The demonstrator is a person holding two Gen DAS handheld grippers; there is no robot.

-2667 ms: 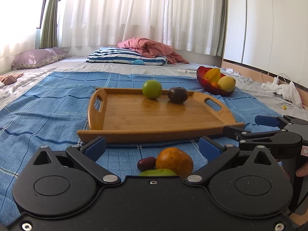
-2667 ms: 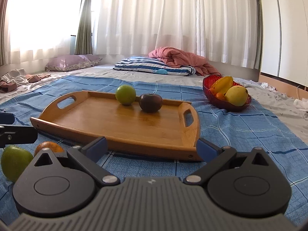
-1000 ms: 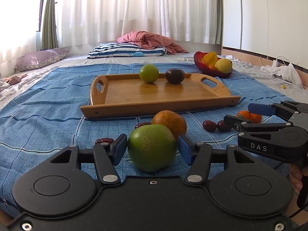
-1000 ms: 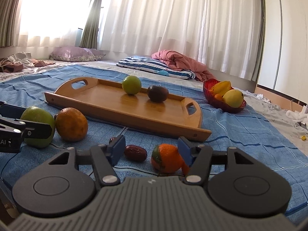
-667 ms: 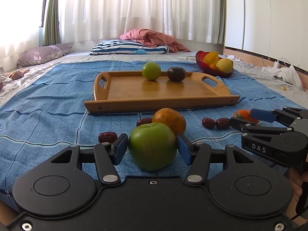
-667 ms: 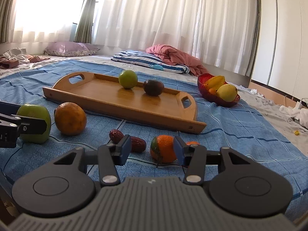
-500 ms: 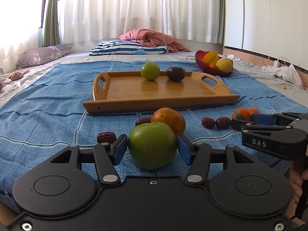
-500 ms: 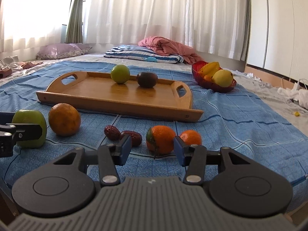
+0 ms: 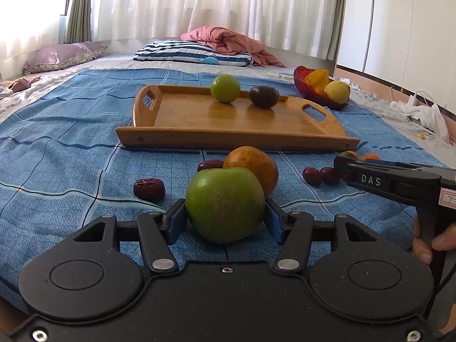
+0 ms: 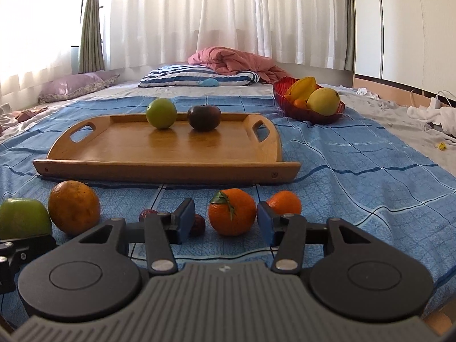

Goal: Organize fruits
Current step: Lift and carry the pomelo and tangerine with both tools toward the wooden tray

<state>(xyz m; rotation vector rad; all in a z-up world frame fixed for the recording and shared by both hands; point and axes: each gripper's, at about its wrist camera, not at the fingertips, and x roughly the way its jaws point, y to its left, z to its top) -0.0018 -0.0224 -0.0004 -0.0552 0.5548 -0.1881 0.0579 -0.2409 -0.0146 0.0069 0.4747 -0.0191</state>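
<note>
My left gripper (image 9: 225, 222) has its fingers closed on the green apple (image 9: 225, 203), both blue pads pressed to its flanks, low over the blue blanket (image 9: 57, 171) near me. The right gripper (image 10: 226, 223) straddles the leafed tangerine (image 10: 232, 211); its fingers have just been closing and then eased apart slightly, and I see a sliver of gap on each side, so I judge that fruit bracketed but not yet gripped.

To do this well, I would first centre the right fingers on the tangerine's widest part, clear of the dates (image 10: 198, 225) at its left and the smaller tangerine (image 10: 285, 203) at its right, then squeeze until both pads bear.

The wooden tray (image 10: 159, 168) lies just beyond, already carrying a green fruit (image 10: 161, 116) and a dark one (image 10: 204, 118) at its far edge. I would lift both loads above the near rim before moving forward, and set them on bare wood apart from each other, since round fruit rolls.
</note>
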